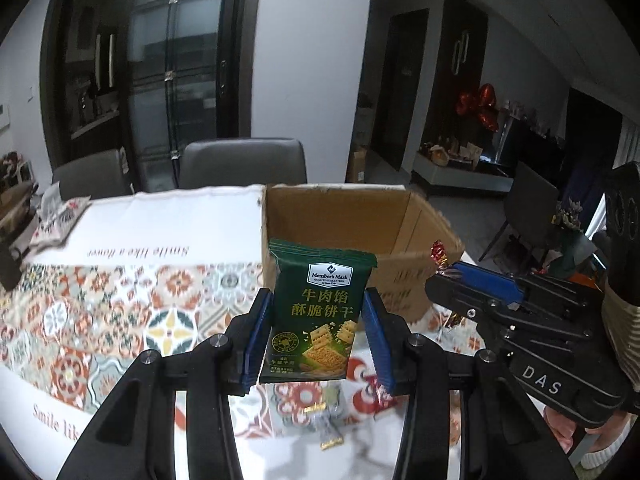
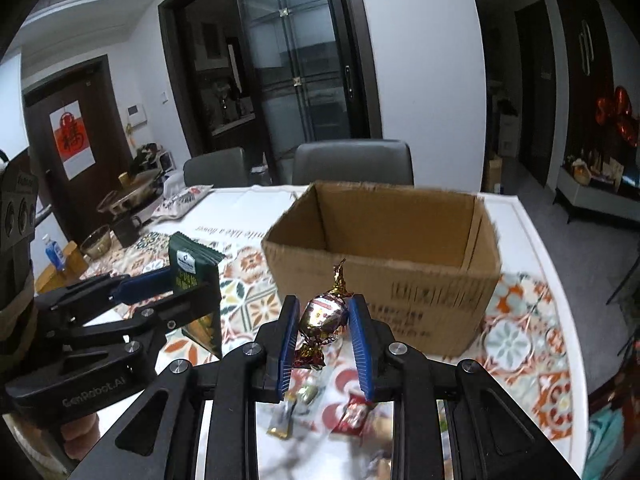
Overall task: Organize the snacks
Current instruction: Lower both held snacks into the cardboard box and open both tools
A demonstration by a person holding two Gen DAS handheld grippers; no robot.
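My left gripper is shut on a green biscuit packet, held upright above the patterned tablecloth, just in front of the open cardboard box. The same packet and the left gripper show at the left of the right wrist view. My right gripper is shut on a foil-wrapped candy with twisted ends, also in front of the box. In the left wrist view the right gripper appears at the right with the candy's foil tip sticking out.
Several small wrapped snacks lie on the tablecloth below the grippers; one such snack shows in the left wrist view. Two grey chairs stand behind the table. Bowls, a pot and a bottle crowd the far left end.
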